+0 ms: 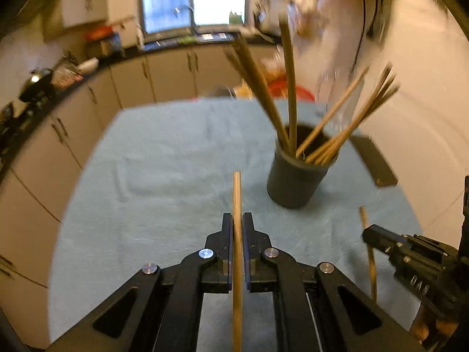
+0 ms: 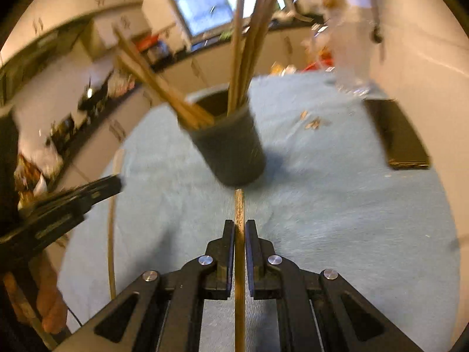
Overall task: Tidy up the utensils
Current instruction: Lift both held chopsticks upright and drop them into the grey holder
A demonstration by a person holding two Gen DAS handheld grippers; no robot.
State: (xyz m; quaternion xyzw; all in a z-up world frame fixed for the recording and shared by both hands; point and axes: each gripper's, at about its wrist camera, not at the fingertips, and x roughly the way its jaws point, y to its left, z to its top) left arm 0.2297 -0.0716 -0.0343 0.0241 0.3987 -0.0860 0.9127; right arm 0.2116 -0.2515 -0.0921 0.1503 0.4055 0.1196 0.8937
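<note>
two grippers, left gripper (image 1: 237, 220) and right gripper (image 2: 240, 226), each clamping one chopstick (image 1: 237, 193), cup (image 1: 296, 179) ahead

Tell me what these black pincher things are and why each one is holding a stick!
Those are two grippers, like big tweezers, and a person holds one in each hand. Each has a tiny camera looking along its fingers, so each picture is one gripper's view. In the left camera's picture, the left gripper pinches a wooden chopstick. In the right camera's picture, the right gripper pinches another chopstick. Ahead stands a dark cup already full of chopsticks, on a table with a blue cloth. A flat black object lies near the wall. The pictures are blurry.
</note>
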